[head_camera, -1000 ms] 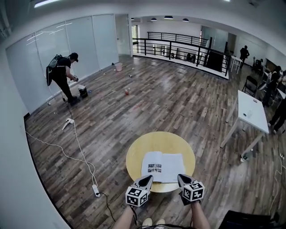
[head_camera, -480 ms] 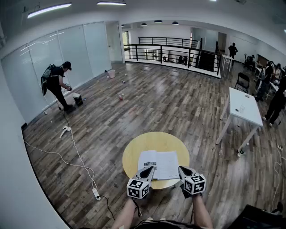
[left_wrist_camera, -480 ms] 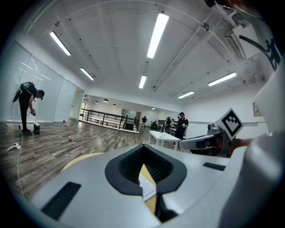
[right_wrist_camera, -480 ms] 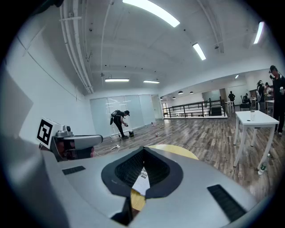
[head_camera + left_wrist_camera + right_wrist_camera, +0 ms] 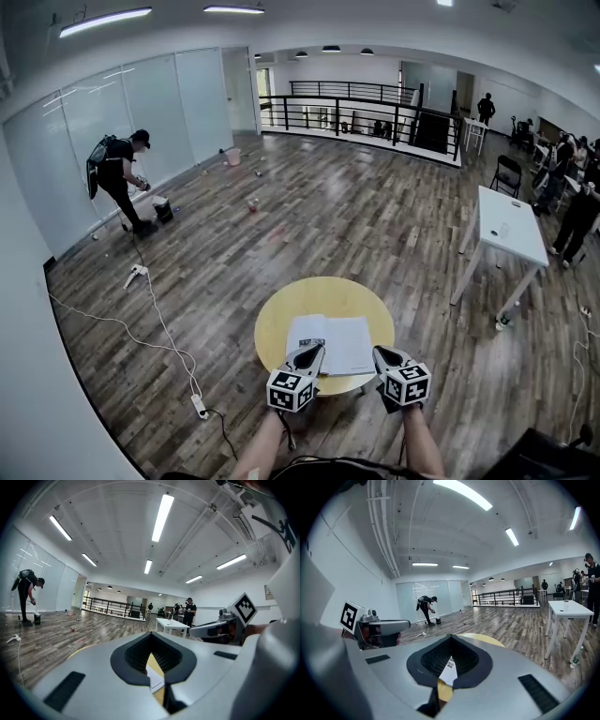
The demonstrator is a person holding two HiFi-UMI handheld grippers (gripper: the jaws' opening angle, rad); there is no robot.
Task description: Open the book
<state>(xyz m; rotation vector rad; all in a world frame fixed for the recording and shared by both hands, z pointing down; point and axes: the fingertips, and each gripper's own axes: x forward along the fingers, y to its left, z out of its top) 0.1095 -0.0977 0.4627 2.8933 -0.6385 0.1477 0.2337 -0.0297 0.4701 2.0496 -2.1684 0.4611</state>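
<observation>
Wood floor (image 5: 309, 216) all around, and right under you the round table (image 5: 323, 292) with the book (image 5: 342, 339) lying flat on its near half, both leaves spread, so it reads as already open. What's left, by my call, is getting clear cleanly: lift straight off and draw back toward yourself, tips kept high so nothing drags a page shut. If a leaf looks like springing up, press it near the spine with a closed tip, not at the edge. Left gripper (image 5: 312, 352) has its jaws together with nothing in them, and right gripper (image 5: 381, 355) is the same. You hold them side by side at the table's near rim, noses forward and dipped slightly, cubes toward you, one tip at each near corner of the book.
</observation>
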